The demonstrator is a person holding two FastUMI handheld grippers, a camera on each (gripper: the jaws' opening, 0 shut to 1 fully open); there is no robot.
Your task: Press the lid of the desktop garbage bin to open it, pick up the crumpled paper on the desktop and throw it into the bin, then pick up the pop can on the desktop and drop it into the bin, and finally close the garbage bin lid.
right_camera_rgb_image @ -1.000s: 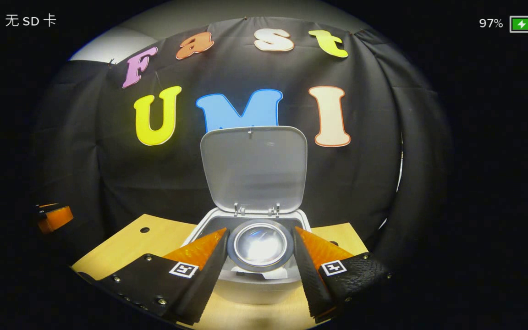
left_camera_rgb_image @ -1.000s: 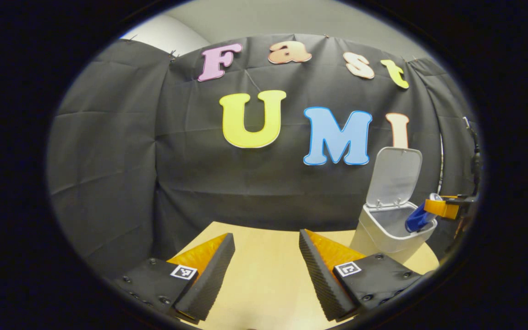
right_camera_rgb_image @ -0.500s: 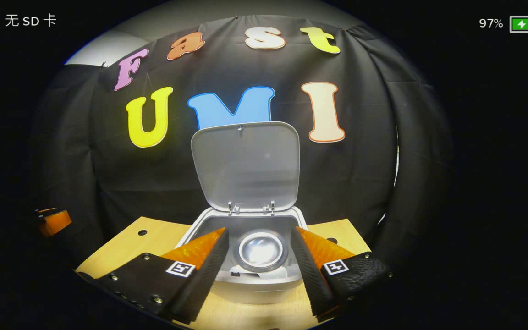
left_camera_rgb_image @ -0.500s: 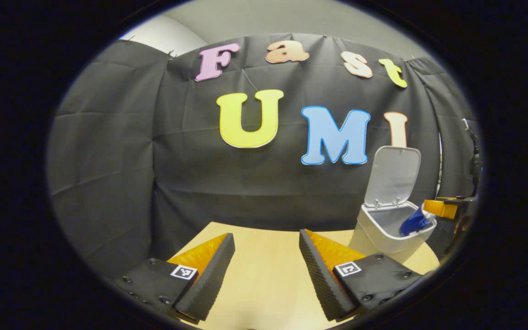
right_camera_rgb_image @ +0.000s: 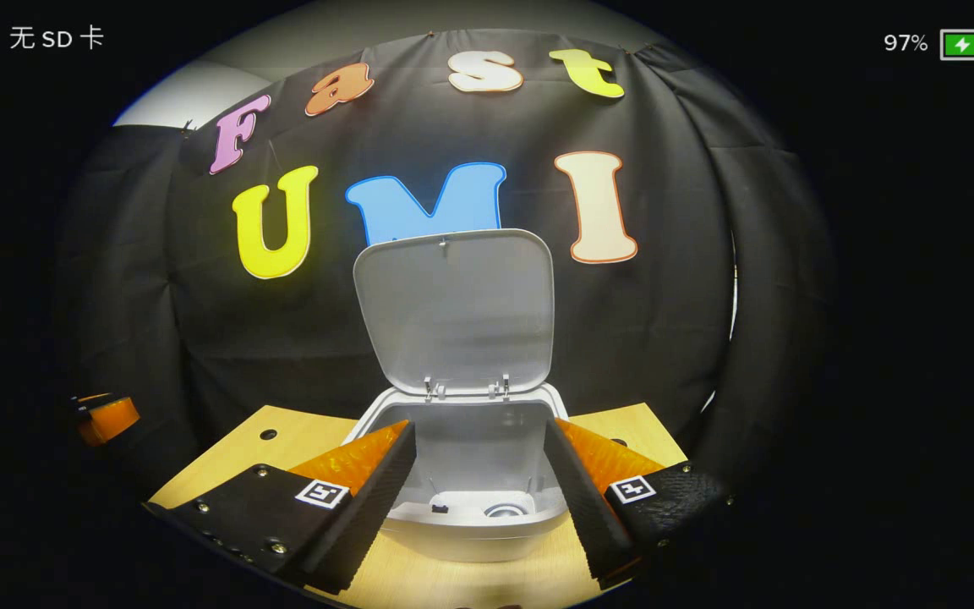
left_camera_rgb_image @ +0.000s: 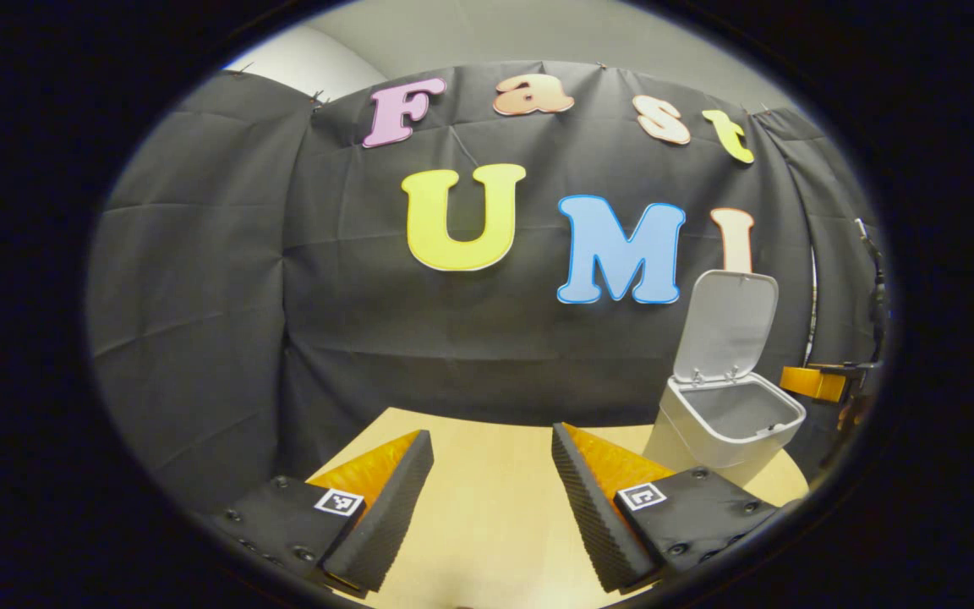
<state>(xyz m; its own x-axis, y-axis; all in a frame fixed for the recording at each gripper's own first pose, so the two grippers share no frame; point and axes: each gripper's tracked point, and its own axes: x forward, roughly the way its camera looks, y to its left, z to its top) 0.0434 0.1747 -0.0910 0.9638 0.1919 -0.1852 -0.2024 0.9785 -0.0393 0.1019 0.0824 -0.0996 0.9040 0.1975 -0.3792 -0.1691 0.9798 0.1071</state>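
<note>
So the bin (right_camera_rgb_image: 474, 516) sits at the right end of the wooden desktop (left_camera_rgb_image: 487, 499), and its lid (right_camera_rgb_image: 453, 309) stands straight up on the hinge at the far side, fully open. Peeking over the near rim in the right gripper view you can just catch the round end of the pop can (right_camera_rgb_image: 504, 510) down in the bottom, with something pale under it that's probably the crumpled paper, though I can't tell for sure.

The right gripper (right_camera_rgb_image: 478, 495) hovers right in front of the mouth, fingers spread wide with nothing between them. The left gripper (left_camera_rgb_image: 491, 499) hangs over the bare desktop well left of the bin, fingers spread and empty too.

My read: both drops look done, so the step in hand is closing the lid. If I were doing it, I'd lift the right gripper up over the lid's top edge, get a finger behind it on the far side, and tip it toward the near rim. Push near the top edge, not by the hinges, since that's where the leverage is. Then follow it down and press the front until it latches; these push-lids tend to bounce back if you only tap. The bin looks light, so press straight down, not forward, or it'll skid.
</note>
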